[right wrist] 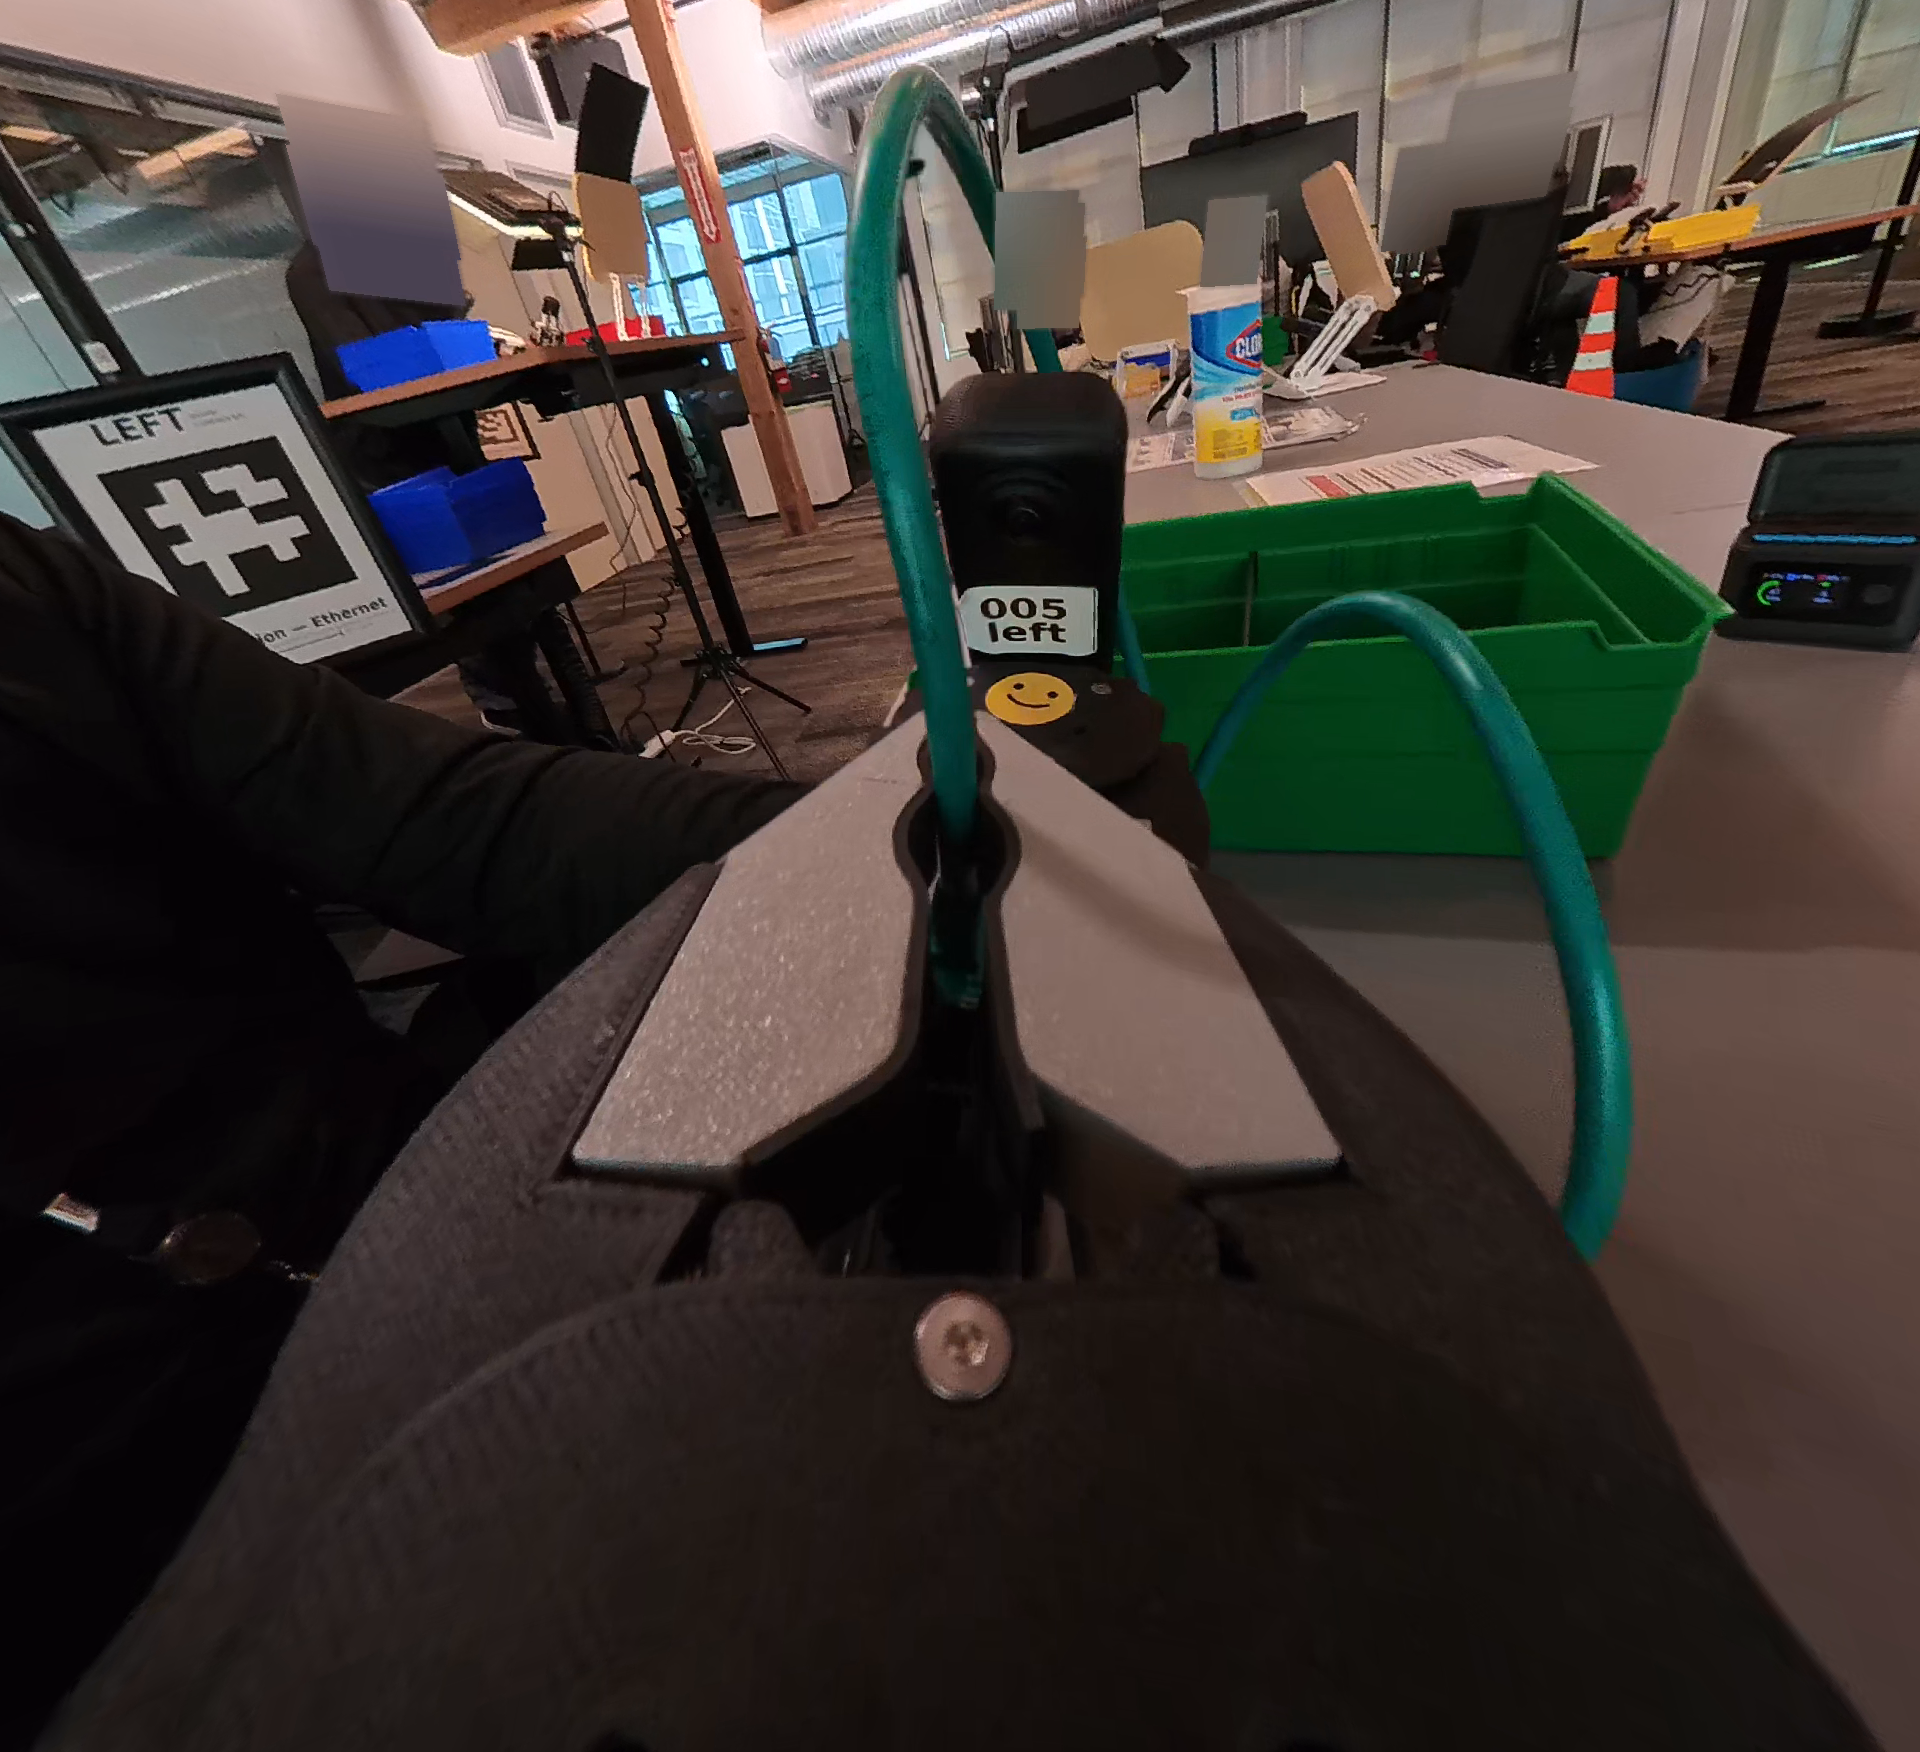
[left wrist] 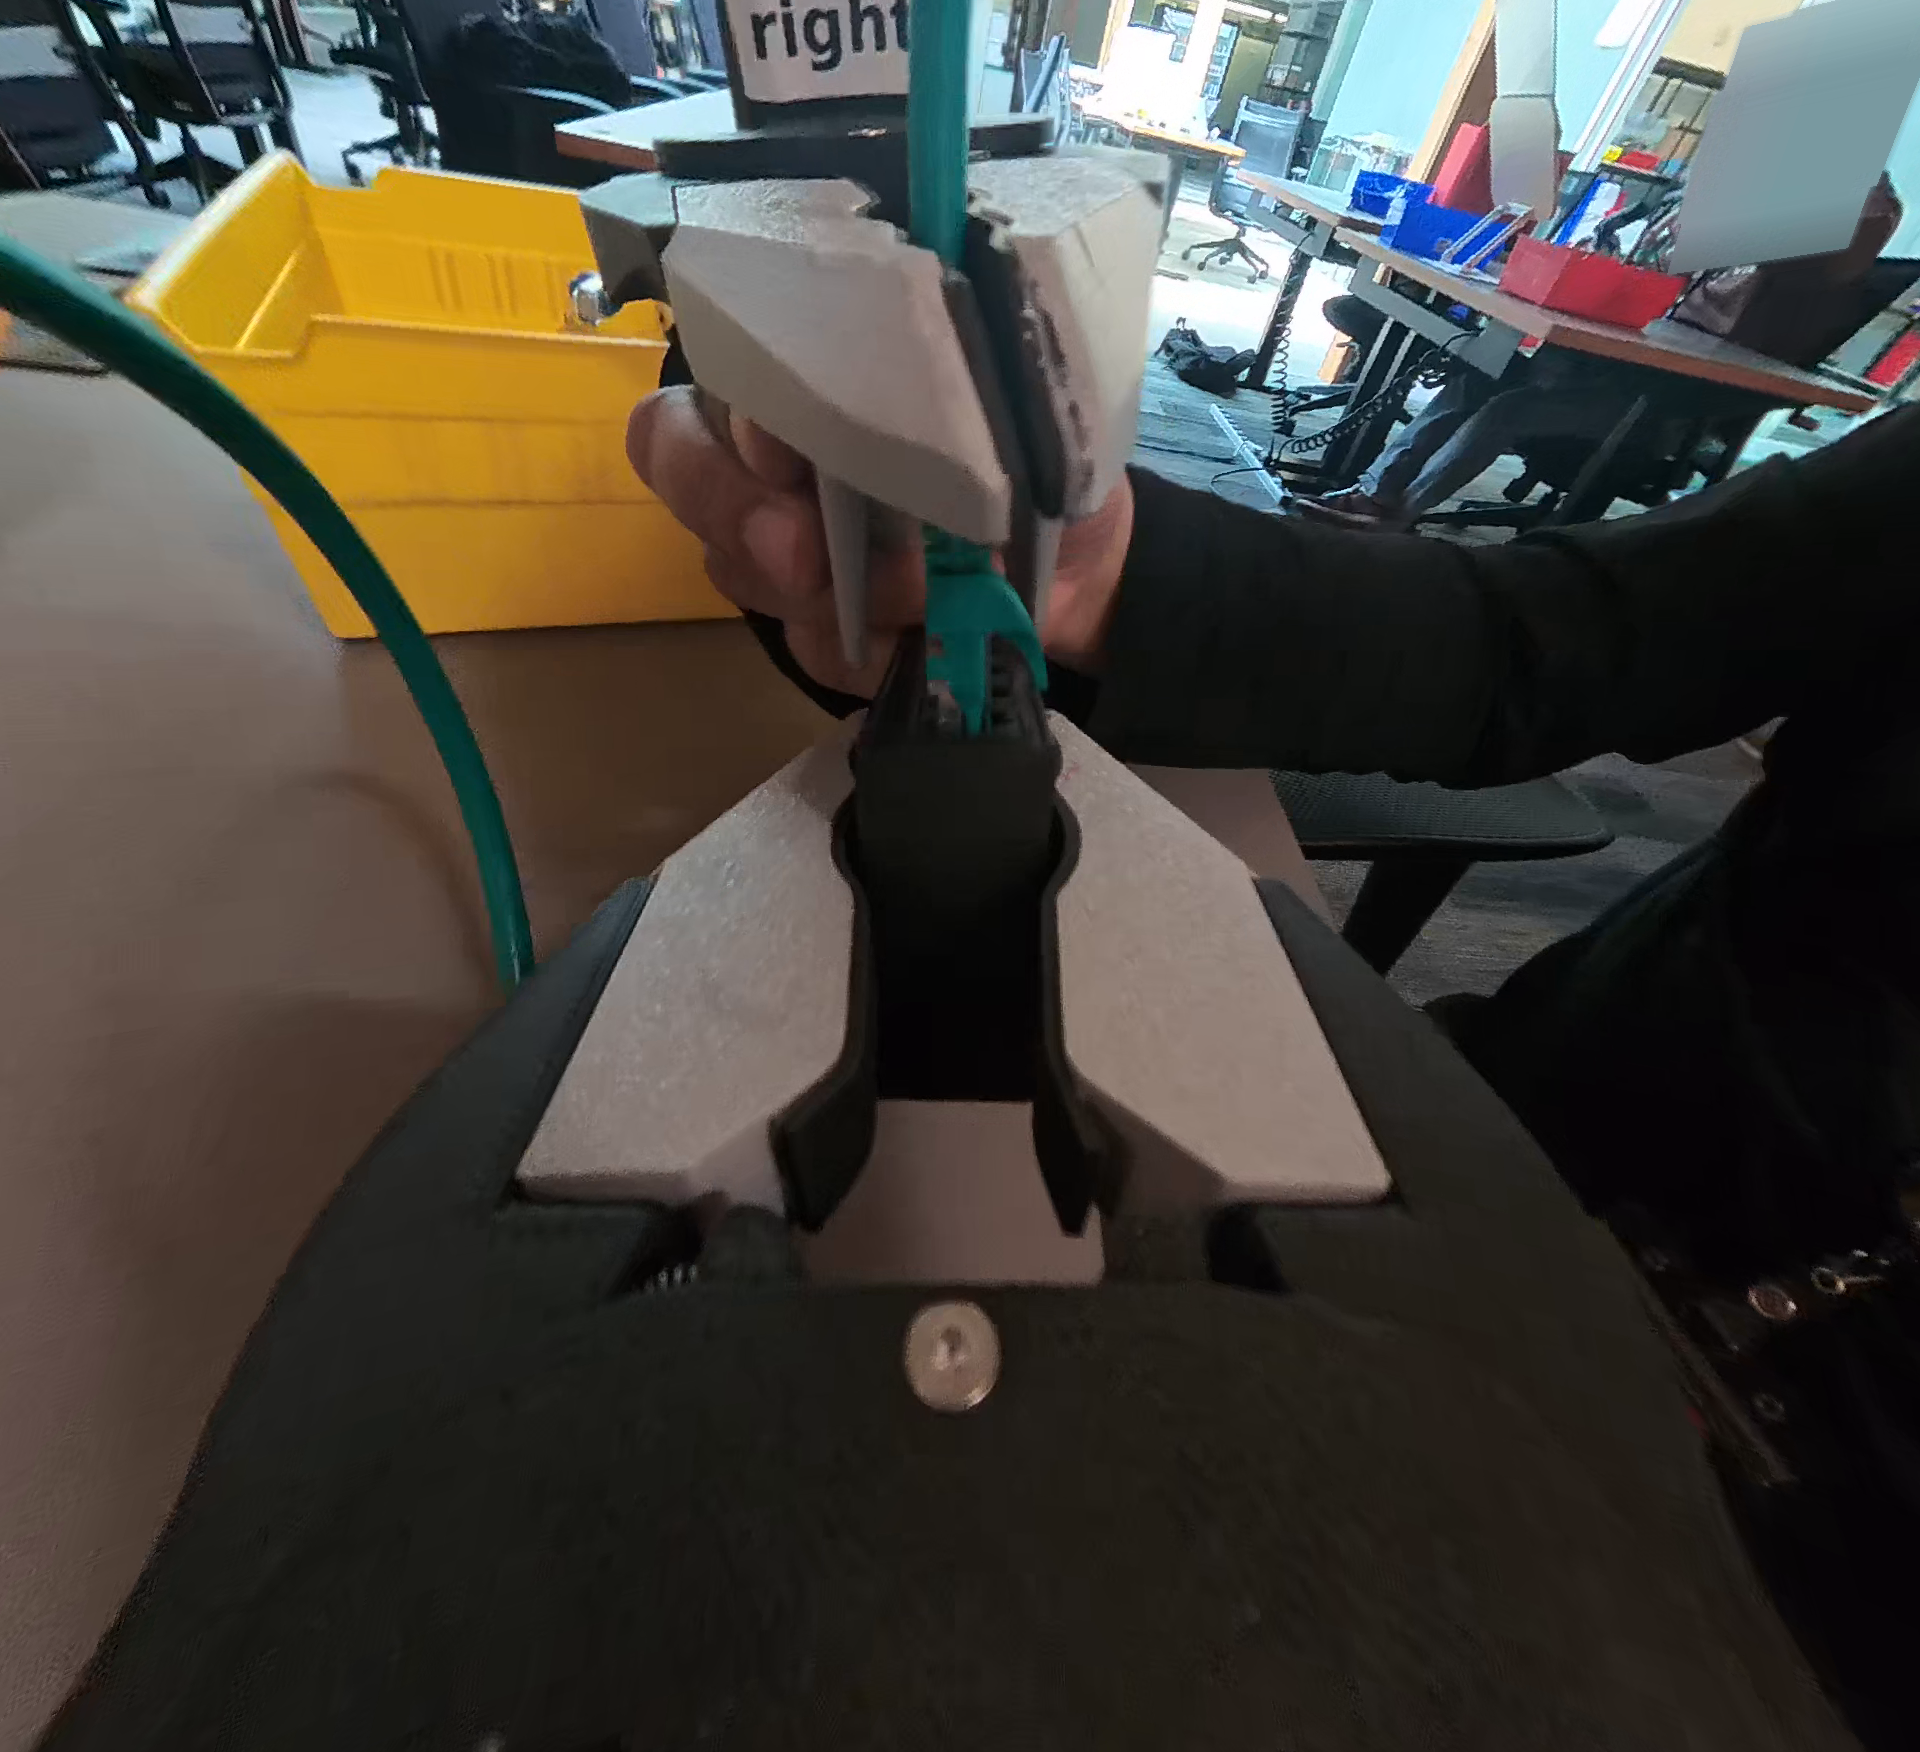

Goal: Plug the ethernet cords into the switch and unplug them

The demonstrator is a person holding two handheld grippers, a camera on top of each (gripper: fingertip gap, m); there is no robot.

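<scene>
**Plug meeting the switch at a slant**

Left tongs (left wrist: pixel 951 746) clamp the black switch (left wrist: pixel 951 871); right tongs (left wrist: pixel 1003 497), at twelve o'clock, pinch the green ethernet cord (left wrist: pixel 940 144) above its plug (left wrist: pixel 971 632). Judged risk: a tilted plug jams, or the cord's loop snags the yellow bin (left wrist: pixel 416 414) at ten o'clock.

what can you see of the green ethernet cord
The round, teal-green, rubbery-looking ethernet cord is pinched near its moulded green plug by the right claw. The plug points down into the black switch that the left claw holds; how deep it sits is unclear. From the right claw the cord arches high, drops behind the left device, and another loop curves over the grey table.
</scene>
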